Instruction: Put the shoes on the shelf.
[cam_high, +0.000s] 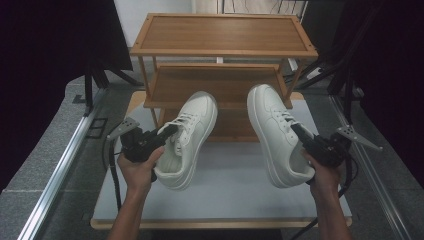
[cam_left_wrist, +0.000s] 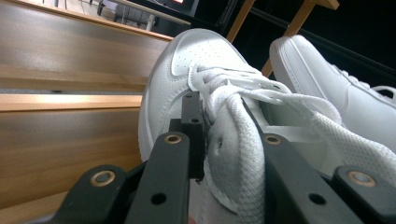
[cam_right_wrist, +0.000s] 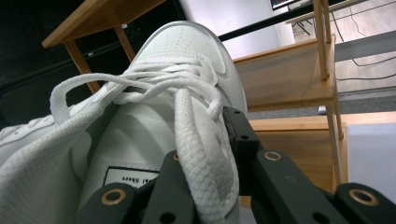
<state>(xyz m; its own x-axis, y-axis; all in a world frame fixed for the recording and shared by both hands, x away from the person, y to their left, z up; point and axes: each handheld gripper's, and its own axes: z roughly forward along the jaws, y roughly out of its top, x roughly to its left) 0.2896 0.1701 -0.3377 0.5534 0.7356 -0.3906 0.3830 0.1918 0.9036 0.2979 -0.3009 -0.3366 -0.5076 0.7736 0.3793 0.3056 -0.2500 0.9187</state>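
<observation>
Two white lace-up sneakers are held up above the table, toes pointing at the rack. My left gripper (cam_high: 170, 131) is shut on the collar of the left sneaker (cam_high: 192, 125), beside the laces. In the left gripper view its jaws (cam_left_wrist: 224, 130) clamp the padded collar of this sneaker (cam_left_wrist: 187, 60), and the other sneaker (cam_left_wrist: 327, 79) hangs at the right. My right gripper (cam_high: 296, 129) is shut on the right sneaker (cam_high: 272, 130) at its opening. In the right gripper view the gripper (cam_right_wrist: 205, 140) pinches the tongue and laces of that sneaker (cam_right_wrist: 187, 42).
A three-tier wooden shoe rack (cam_high: 222, 32) stands at the far end of the white table top (cam_high: 225, 195), just ahead of both toes. Black stands and cables flank the table at left and right. Metal rails run along both sides on the grey floor.
</observation>
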